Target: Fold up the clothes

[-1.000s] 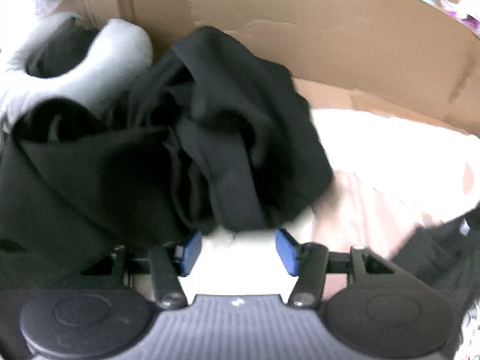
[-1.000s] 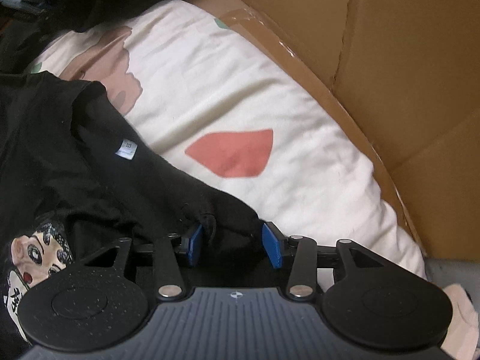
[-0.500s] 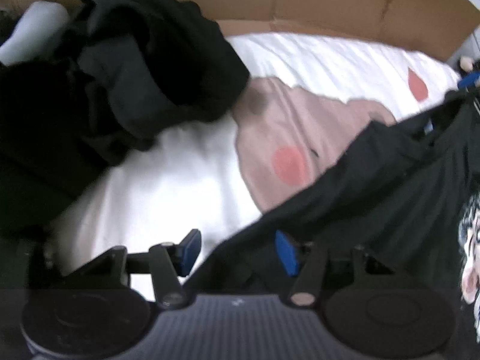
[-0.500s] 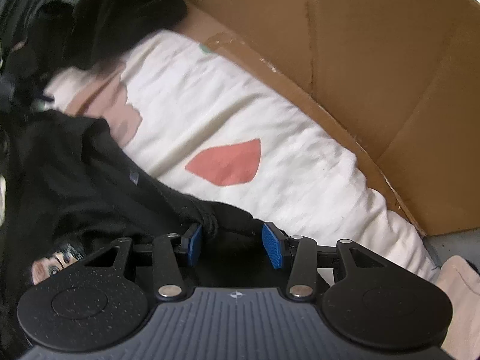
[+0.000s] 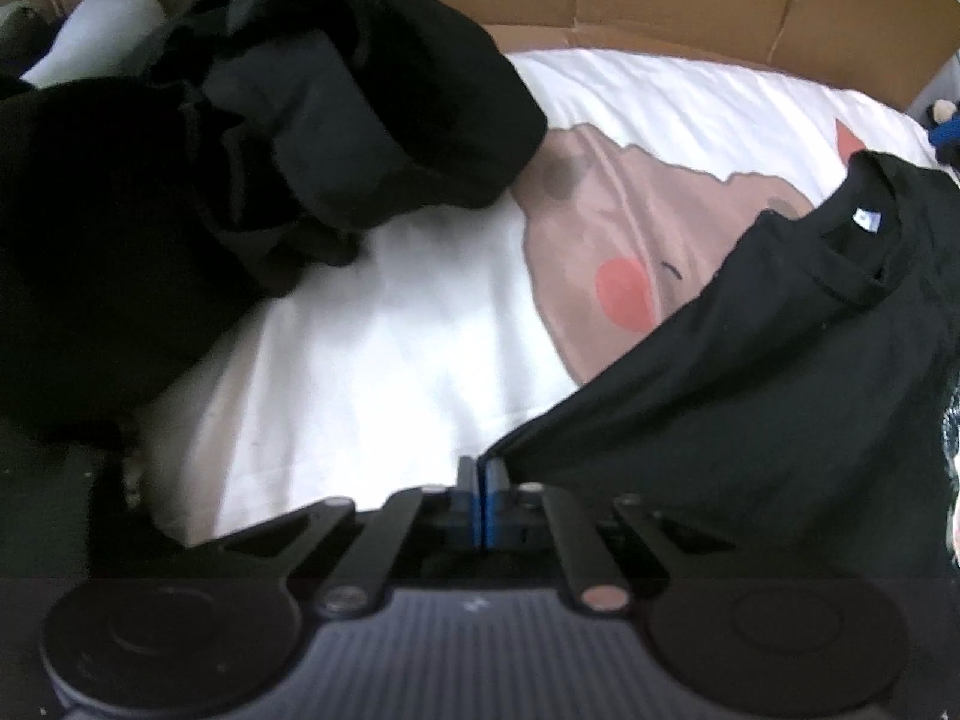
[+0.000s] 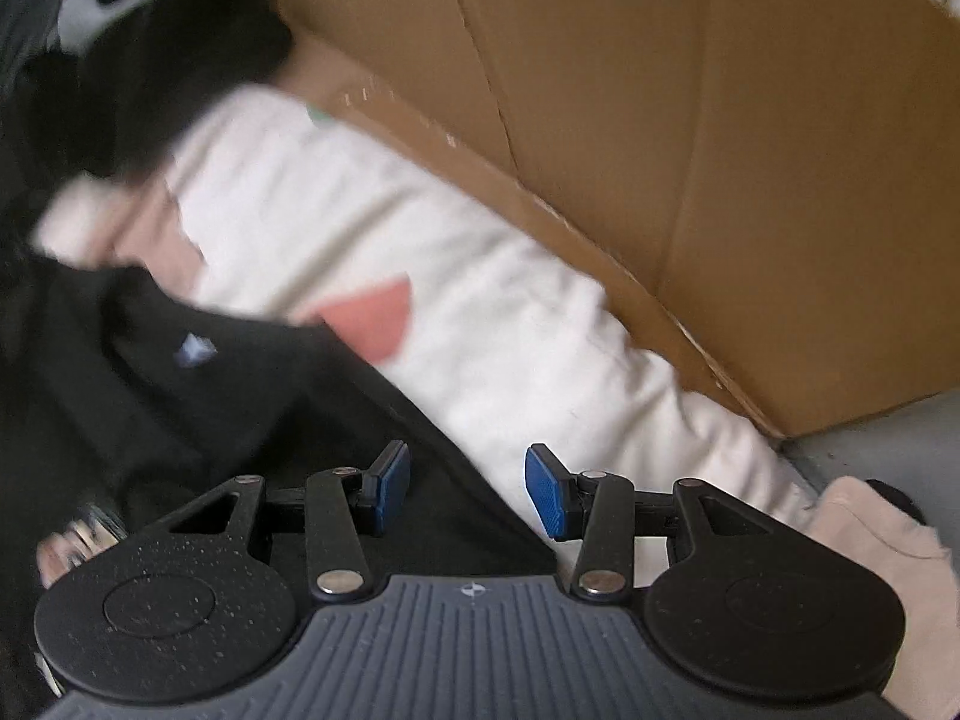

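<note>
Spreading looks like the step in hand: one black shirt is being taken at two edges so it can be laid flat before any fold. Nearest in the left view, the left gripper has its blue pads pressed together on the shirt's edge, which runs up and right toward the collar with its small label. The right gripper has jaws partly apart with shirt cloth lying between them; whether the pads press on it I cannot tell. Next the right needs a firm pinch, then both draw the cloth taut over the sheet. Farther back lies a heap of dark clothes against cardboard
</note>
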Demonstrator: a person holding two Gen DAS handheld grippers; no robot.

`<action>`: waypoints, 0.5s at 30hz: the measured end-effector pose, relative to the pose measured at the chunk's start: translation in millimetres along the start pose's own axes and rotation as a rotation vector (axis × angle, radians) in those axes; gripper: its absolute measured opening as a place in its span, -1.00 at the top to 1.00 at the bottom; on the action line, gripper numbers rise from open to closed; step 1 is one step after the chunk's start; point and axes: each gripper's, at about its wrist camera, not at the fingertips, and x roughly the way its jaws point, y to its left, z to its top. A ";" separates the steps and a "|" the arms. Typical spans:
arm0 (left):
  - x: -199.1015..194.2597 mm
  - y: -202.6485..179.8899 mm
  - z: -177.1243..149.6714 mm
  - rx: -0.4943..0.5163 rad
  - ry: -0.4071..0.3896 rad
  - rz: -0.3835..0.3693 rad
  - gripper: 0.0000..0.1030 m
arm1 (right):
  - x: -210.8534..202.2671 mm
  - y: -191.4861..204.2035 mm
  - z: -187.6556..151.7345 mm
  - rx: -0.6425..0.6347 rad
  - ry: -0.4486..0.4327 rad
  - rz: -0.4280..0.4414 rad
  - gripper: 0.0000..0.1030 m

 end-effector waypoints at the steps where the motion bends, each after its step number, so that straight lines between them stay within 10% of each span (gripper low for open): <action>1: -1.5 1.8 0.1 -0.003 -0.002 0.005 0.97 | 4.1 0.5 -2.0 -0.027 0.016 -0.010 0.03; 7: -6.2 14.7 -2.0 -0.034 -0.013 0.044 0.97 | 31.5 14.6 -12.8 -0.168 0.084 -0.055 0.08; 11: -9.6 21.4 0.8 -0.039 -0.018 0.059 0.97 | 31.1 24.4 -12.3 -0.234 0.084 -0.067 1.00; 15: -14.9 28.3 5.2 -0.045 -0.031 0.075 0.97 | 16.0 31.4 -0.7 -0.272 0.038 -0.064 1.00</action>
